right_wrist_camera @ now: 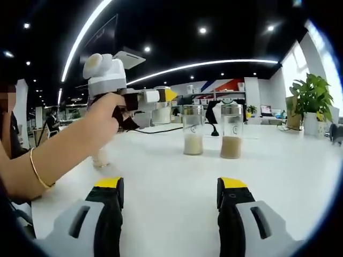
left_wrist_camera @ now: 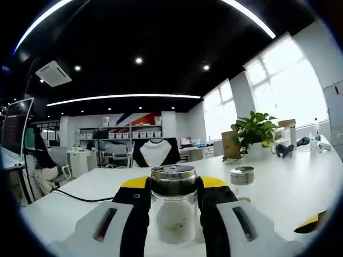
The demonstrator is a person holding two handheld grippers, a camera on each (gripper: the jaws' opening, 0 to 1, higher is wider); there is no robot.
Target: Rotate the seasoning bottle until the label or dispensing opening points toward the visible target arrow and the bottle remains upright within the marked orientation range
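Left gripper (left_wrist_camera: pixel 172 206) clamps seasoning bottle (left_wrist_camera: pixel 172 211) (upright); right gripper (right_wrist_camera: pixel 170 201) agape.

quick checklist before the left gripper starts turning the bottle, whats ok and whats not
1. Left gripper closed on the seasoning bottle: ok, both jaws sit against the glass.
2. Bottle upright: ok, its metal lid looks level.
3. Target arrow found: cannot tell, no arrow is visible on the white table.
4. Label or opening direction: cannot tell, no label shows on the side facing the camera.
5. Right gripper out of the way: ok, open, nothing between its jaws.
6. Neighbouring jars clear of the turn: ok, they stand apart.
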